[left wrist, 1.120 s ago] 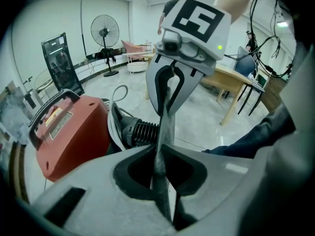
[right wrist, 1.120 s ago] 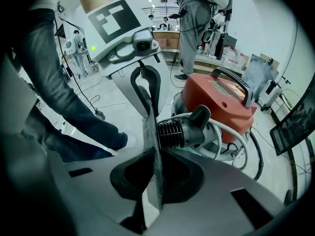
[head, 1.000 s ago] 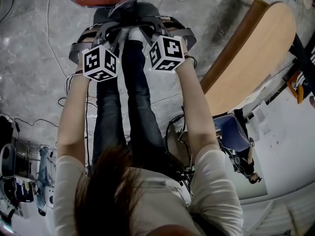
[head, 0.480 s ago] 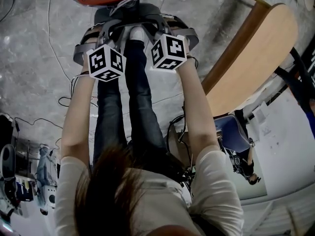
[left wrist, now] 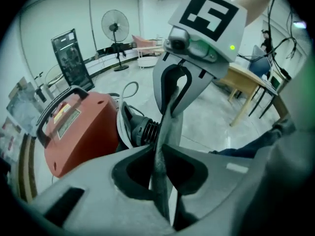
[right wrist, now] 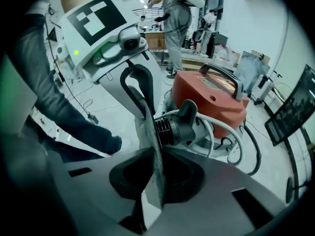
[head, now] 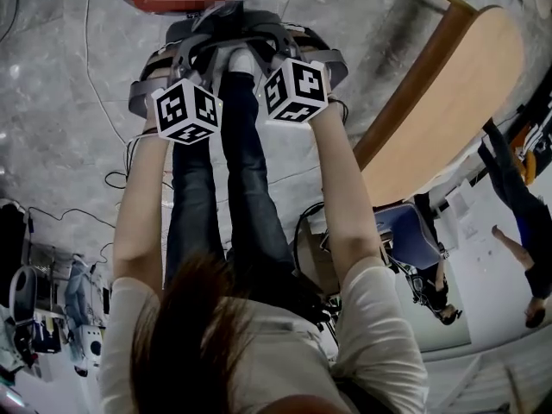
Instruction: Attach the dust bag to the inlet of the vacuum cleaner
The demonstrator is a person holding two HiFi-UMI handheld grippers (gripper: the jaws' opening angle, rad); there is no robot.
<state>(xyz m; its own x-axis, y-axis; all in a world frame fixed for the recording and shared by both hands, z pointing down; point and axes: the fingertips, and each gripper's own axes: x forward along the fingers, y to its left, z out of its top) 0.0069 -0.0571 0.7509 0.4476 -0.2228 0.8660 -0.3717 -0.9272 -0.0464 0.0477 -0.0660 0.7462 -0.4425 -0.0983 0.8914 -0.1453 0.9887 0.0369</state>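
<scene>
Left gripper (left wrist: 157,149), jaws just easing open, and right gripper (right wrist: 157,150) pinch the dust bag (right wrist: 147,127) beside the inlet (right wrist: 179,124) of the vacuum cleaner (right wrist: 211,97); loosening jaws could drop the fabric before it seats.

Left tool loosens slightly; a bystander comes into view.
The left tool (left wrist: 156,154) has just been opening its jaws a little, with the grey dust bag (left wrist: 169,124) between them and the pads on its fabric. In the head view its marker cube (head: 186,110) sits slightly further right than a second ago. A person (head: 517,198) in dark clothes now shows at the right edge.
</scene>
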